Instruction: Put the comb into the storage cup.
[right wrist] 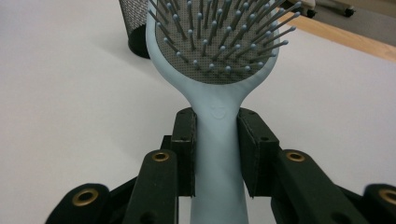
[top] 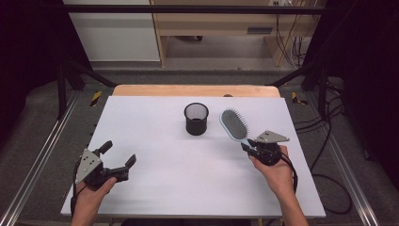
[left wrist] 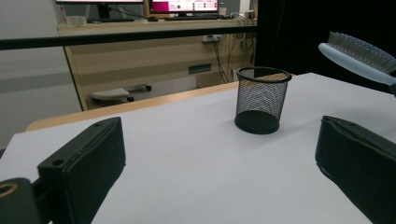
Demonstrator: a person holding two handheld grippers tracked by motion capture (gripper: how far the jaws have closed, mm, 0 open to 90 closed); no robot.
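The right gripper (right wrist: 217,154) clamps the hairbrush (right wrist: 219,60) by its handle, head raised beside the mesh cup (top: 196,118); the left gripper (top: 120,154) hovers low, jaws wide, empty.

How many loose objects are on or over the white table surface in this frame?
2. A black mesh cup stands upright near the table's middle back; a light blue hairbrush, to its right, is held by its handle in the right gripper. Nothing appears hidden.
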